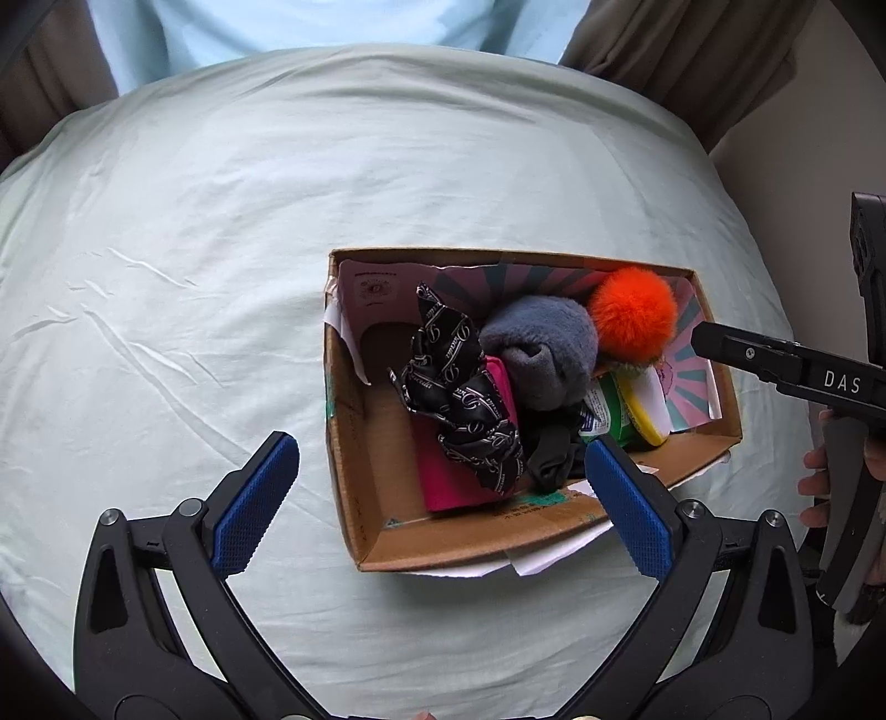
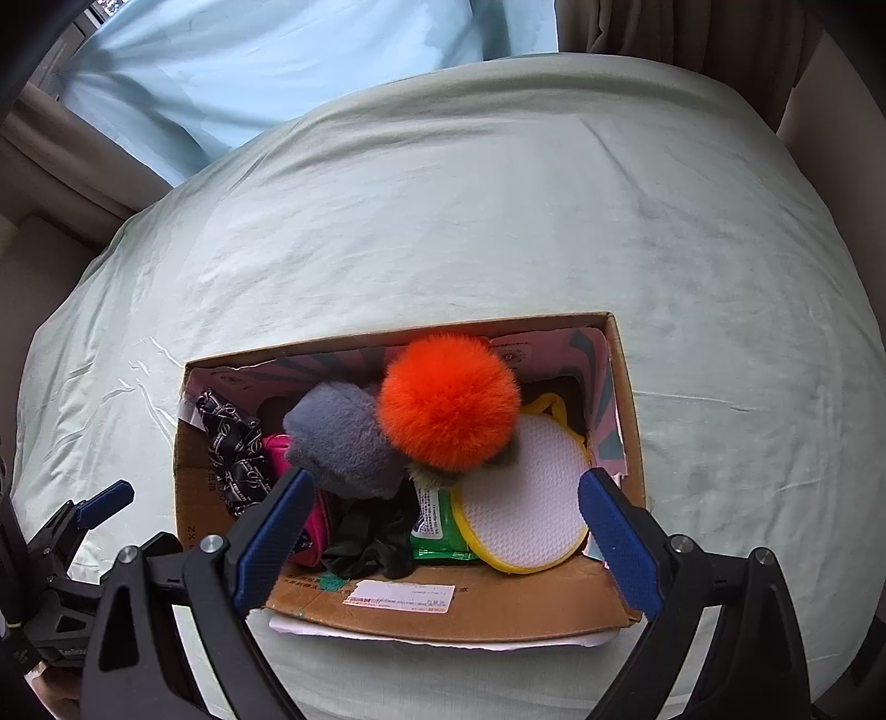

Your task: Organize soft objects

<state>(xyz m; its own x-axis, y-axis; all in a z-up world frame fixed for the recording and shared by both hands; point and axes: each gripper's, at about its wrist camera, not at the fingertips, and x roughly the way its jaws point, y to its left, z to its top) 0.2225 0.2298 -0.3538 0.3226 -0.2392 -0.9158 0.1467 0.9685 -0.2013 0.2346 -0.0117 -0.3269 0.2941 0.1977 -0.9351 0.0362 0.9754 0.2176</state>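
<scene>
A cardboard box (image 1: 354, 487) (image 2: 476, 606) sits on a pale bed sheet and holds soft things. An orange pompom (image 1: 632, 311) (image 2: 449, 400) lies on top beside a grey plush (image 1: 545, 349) (image 2: 343, 443). A black patterned scarf (image 1: 459, 399) (image 2: 232, 448), a pink pouch (image 1: 443, 482) (image 2: 277, 446), black cloth (image 1: 551, 454) (image 2: 371, 540), a green wipes pack (image 1: 612, 412) (image 2: 434, 523) and a yellow-rimmed white sponge pad (image 1: 645, 401) (image 2: 526, 498) lie in it too. My left gripper (image 1: 440, 501) is open and empty above the box's near left. My right gripper (image 2: 443, 543) is open and empty over the box.
The pale green sheet (image 1: 221, 249) (image 2: 498, 221) spreads around the box. Brown curtains (image 1: 692, 50) and a light blue panel (image 2: 249, 66) stand behind the bed. The right gripper's body (image 1: 803, 376) shows at the right of the left wrist view. The left gripper (image 2: 83, 531) shows at the far left of the right wrist view.
</scene>
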